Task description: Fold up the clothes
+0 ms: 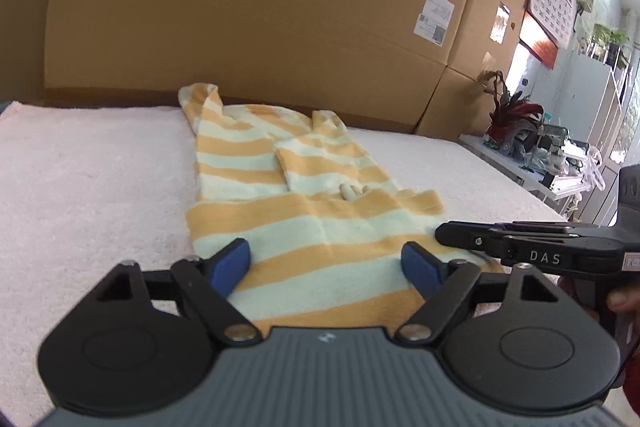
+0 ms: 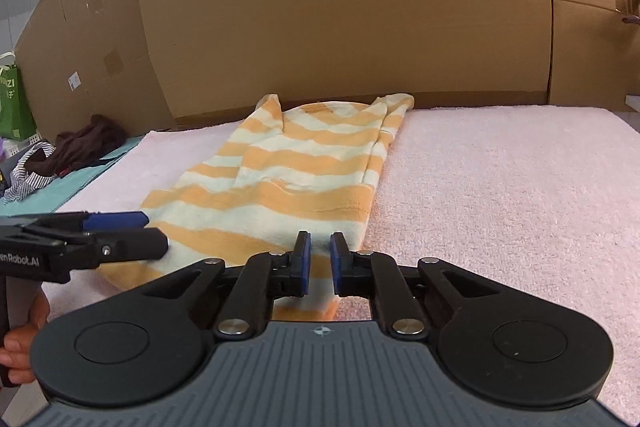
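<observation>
A striped shirt [image 1: 296, 187] in orange and pale mint is laid out lengthwise on a fluffy pink towel [image 1: 88, 179], with its hem at the near end right under both tools and its neck pointed away toward the big cardboard boxes [image 1: 256, 7] stacked behind. One sleeve is seen folded in over the body. The left gripper [image 1: 326, 261] is held wide apart over the near hem, blue pads [image 1: 230, 263] on either side of a broad stretch of cloth, and nothing is pinched between them; cloth just lies under the gap. The right gripper [image 2: 320, 263] is drawn nearly closed at the near right corner of the shirt, only a narrow slit left between its pads, and a strip of striped fabric is seen through that slit, but whether it's actually clamped can't be told from here. From the left camera, the right tool shows up as a flat black bar just off to the right of the hem. From the right camera, the left tool is seen off to the left, touching or just above the cloth edge, with a hand [image 2: 20, 331] wrapped round its handle. Further left of that, a pile of dark clothes [image 2: 80, 147] is dumped on a teal sheet [image 2: 60, 187].
</observation>
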The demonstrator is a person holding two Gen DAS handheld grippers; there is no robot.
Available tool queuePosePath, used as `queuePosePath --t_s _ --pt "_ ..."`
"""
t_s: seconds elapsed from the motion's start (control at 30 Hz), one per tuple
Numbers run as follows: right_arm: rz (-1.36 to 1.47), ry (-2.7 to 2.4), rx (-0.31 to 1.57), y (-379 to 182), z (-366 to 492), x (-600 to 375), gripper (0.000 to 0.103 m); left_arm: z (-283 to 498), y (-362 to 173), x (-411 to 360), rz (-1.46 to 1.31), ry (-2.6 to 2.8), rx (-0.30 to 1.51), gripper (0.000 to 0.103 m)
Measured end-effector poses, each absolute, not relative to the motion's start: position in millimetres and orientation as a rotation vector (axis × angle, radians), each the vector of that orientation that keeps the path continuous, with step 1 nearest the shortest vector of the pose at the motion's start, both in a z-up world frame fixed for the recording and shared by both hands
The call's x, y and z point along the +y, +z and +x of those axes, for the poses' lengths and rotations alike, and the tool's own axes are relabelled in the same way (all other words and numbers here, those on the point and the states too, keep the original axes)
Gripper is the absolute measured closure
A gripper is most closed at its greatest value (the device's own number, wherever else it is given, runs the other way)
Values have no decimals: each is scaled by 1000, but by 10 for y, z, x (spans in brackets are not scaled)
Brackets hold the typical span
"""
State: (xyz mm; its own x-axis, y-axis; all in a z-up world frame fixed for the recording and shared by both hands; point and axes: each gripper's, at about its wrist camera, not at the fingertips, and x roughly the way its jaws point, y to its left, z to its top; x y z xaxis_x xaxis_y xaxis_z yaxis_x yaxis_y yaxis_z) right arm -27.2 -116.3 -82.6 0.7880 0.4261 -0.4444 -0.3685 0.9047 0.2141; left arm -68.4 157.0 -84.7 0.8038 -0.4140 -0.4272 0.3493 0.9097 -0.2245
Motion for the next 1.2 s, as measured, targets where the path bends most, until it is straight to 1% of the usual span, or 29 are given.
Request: queuePosePath --t_s 0.03,0.1,0.23,0.27,0.3,0.43,0.47,0.5,0.53,0.6,0.7,0.73,0.77,0.8,0.87,0.93,0.97,1.07,1.2 --pt "126 424 497 -838 -282 -1178 94 -701 -844 1566 -131 -408 485 18" --pt "167 429 479 -791 -339 -1224 89 -760 -833 1575 -131 -400 471 18" --pt "94 496 441 -822 -499 -1126 90 -797 -880 1597 -127 -381 461 17" --pt "72 497 441 -861 -522 -1093 91 -790 -889 1594 -126 -376 460 20" --pt "49 499 441 -899 -545 -1059 91 -786 -885 1596 -129 -376 460 17" --pt "118 487 417 -778 -560 -1157 87 -804 -787 1605 -142 -385 445 19" --pt "133 481 390 -736 -568 -1217 81 -804 -734 1602 -130 -384 423 17" --pt "128 456 388 -710 -545 -1255 76 -796 -680 1596 -112 -375 400 8" --pt "113 419 404 -696 -494 -1279 76 -764 -639 1592 -94 -352 387 4" --pt "117 389 437 -693 -382 -1324 75 -611 -603 1622 -101 -320 406 5" --pt "161 407 469 -680 -235 -1347 75 -359 -678 1642 -146 -294 513 5" --pt "156 414 459 -663 -185 -1331 75 -275 -709 1647 -162 -285 551 7" --pt "138 431 455 -646 -123 -1296 75 -191 -739 1653 -178 -276 589 7" --pt "119 451 451 -630 -59 -1260 73 -153 -753 1665 -189 -261 606 4" --pt "113 475 463 -658 104 -1220 72 -135 -789 1720 -228 -255 628 3" --pt "135 479 551 -754 268 -1202 69 -167 -812 1794 -275 -259 617 3" --pt "179 478 563 -782 285 -1248 65 -186 -819 1832 -297 -257 607 3" --pt "287 451 573 -844 281 -1380 65 -220 -824 1922 -356 -222 580 3" --pt "313 422 540 -827 223 -1434 64 -239 -817 1994 -402 -164 546 3"
